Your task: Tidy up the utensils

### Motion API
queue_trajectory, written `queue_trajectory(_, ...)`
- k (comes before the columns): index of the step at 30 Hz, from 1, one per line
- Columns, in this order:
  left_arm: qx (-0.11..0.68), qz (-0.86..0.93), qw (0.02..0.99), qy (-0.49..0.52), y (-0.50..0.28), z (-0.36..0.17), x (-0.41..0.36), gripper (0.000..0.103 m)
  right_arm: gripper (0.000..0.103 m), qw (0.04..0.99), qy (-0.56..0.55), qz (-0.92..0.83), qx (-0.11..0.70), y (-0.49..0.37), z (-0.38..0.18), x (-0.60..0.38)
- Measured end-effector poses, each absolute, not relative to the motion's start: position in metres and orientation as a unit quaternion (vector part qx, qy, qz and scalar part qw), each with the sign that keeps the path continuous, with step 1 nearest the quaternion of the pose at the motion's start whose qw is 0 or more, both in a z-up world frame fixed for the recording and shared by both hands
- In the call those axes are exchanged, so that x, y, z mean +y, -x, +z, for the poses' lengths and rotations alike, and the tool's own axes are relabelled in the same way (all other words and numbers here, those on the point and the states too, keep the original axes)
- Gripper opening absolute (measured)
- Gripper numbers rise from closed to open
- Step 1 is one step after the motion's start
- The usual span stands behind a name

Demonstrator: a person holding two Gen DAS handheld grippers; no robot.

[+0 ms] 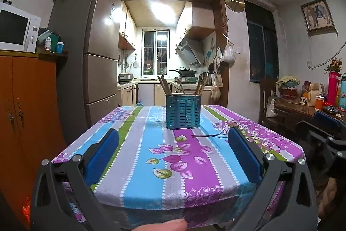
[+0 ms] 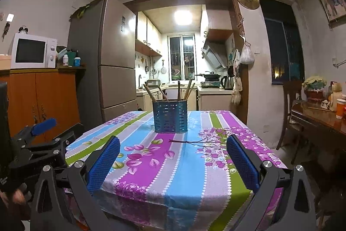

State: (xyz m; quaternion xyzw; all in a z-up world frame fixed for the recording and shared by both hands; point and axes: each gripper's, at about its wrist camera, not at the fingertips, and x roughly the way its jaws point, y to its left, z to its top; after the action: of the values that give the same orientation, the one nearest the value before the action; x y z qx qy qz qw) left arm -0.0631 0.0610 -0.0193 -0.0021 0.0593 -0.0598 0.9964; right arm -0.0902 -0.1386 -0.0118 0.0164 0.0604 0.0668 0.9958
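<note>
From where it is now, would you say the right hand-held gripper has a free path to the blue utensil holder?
Probably yes. The right hand-held gripper is open and empty, facing the blue utensil holder, with only bare tablecloth between them. The chopsticks stand inside it.

The near half of the table (image 1: 138, 166) is left bare, so free passage is offered. Passage at the far middle is blocked only by the blue utensil holder (image 1: 183, 111) with upright chopsticks (image 1: 165, 86).
</note>
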Motion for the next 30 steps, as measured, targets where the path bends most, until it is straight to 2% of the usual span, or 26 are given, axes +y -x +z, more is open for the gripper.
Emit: queue_trajectory(30, 0.048, -0.068, 0.997, 0.006, 0.07, -0.011, 0.062, 0.097, 0.098, 0.997, -0.01, 0.059, 0.053, 0.111, -0.007, -0.149)
